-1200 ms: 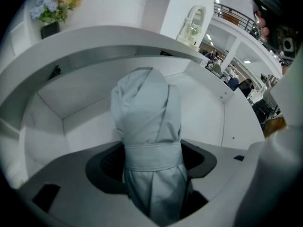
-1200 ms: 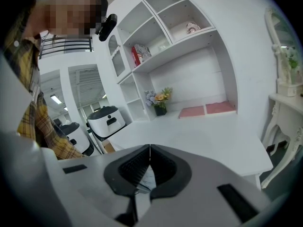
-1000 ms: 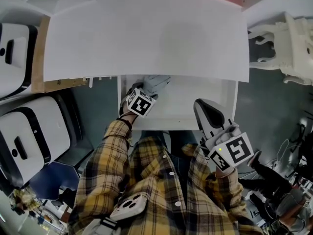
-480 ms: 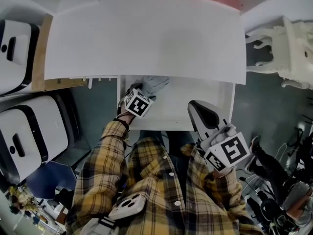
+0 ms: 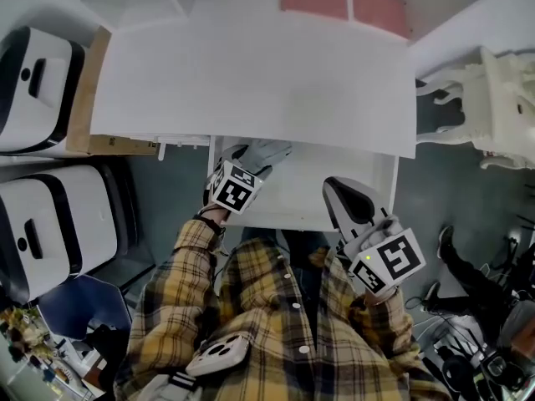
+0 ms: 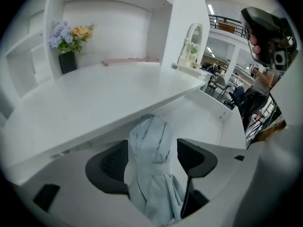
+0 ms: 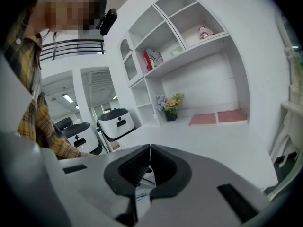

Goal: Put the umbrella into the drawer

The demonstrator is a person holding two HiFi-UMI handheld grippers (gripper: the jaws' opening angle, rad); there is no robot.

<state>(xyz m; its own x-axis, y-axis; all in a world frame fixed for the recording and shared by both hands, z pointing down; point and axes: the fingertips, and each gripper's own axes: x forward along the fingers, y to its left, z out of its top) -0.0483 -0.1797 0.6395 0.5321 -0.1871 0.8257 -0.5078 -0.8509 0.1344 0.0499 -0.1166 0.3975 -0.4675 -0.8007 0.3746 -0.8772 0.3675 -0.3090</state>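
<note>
Left side: left hand-held gripper (image 5: pixel 249 164) is over the far-left part of the open drawer (image 5: pixel 305 190), its jaws clamped on either side of the folded pale-grey umbrella (image 5: pixel 266 150). The left gripper view shows the umbrella's gathered cloth filling the gap between the jaws. The umbrella's tip points toward the near edge of the bench (image 5: pixel 251 82) and sits close under it. I cannot tell whether the umbrella touches the drawer floor.

Judgement: lower it until it lies flat along the drawer floor, keeping the tip clear of the bench edge. Open the jaws only once it rests there. Loose cloth could snag on the drawer wall.

Right side: right hand-held gripper (image 5: pixel 338 192) is at the drawer's near-right corner, jaws pressed together with nothing between them. It is free to push the drawer shut afterwards.
</note>
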